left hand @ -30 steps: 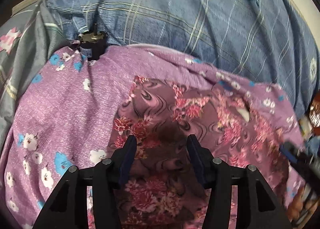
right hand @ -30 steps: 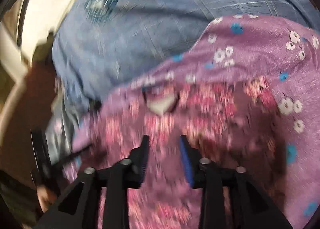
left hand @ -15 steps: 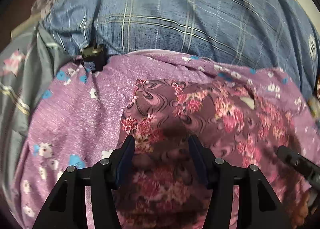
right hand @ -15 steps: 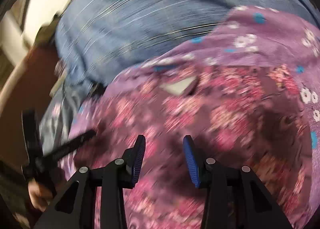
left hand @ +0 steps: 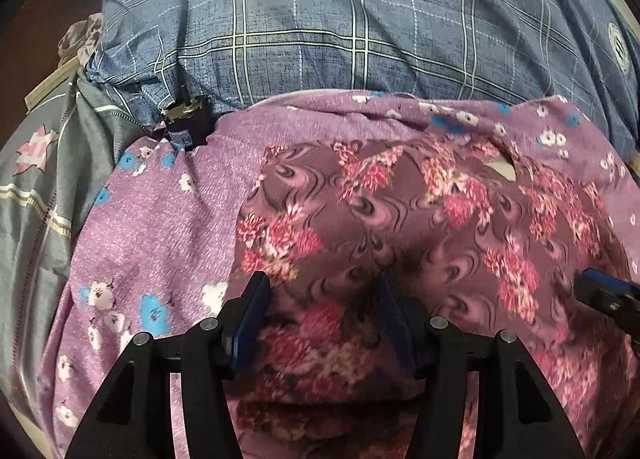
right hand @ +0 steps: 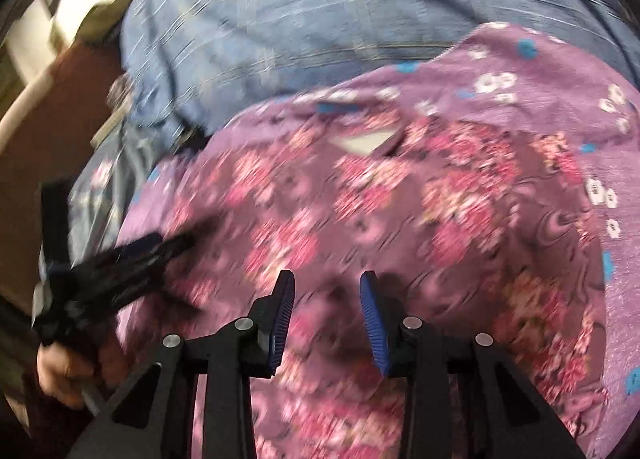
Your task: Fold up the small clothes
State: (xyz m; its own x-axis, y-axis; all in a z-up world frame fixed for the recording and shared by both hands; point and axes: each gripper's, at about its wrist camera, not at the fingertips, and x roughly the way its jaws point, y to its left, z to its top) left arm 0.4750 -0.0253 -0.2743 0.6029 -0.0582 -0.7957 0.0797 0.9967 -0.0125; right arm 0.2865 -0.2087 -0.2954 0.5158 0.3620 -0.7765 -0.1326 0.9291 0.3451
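Blue checked bedding lies behind a floral garment. Since a second ago, we see our left gripper slightly wider, open; our right gripper is closing, both over the garment, neither gripping.

Ahead: flat floral garment, unobstructed for passage.
Far edge: passage is blocked by a black plug beside the blue checked cloth.

The small garment lies on the larger cloth, with the checked sheet behind both.
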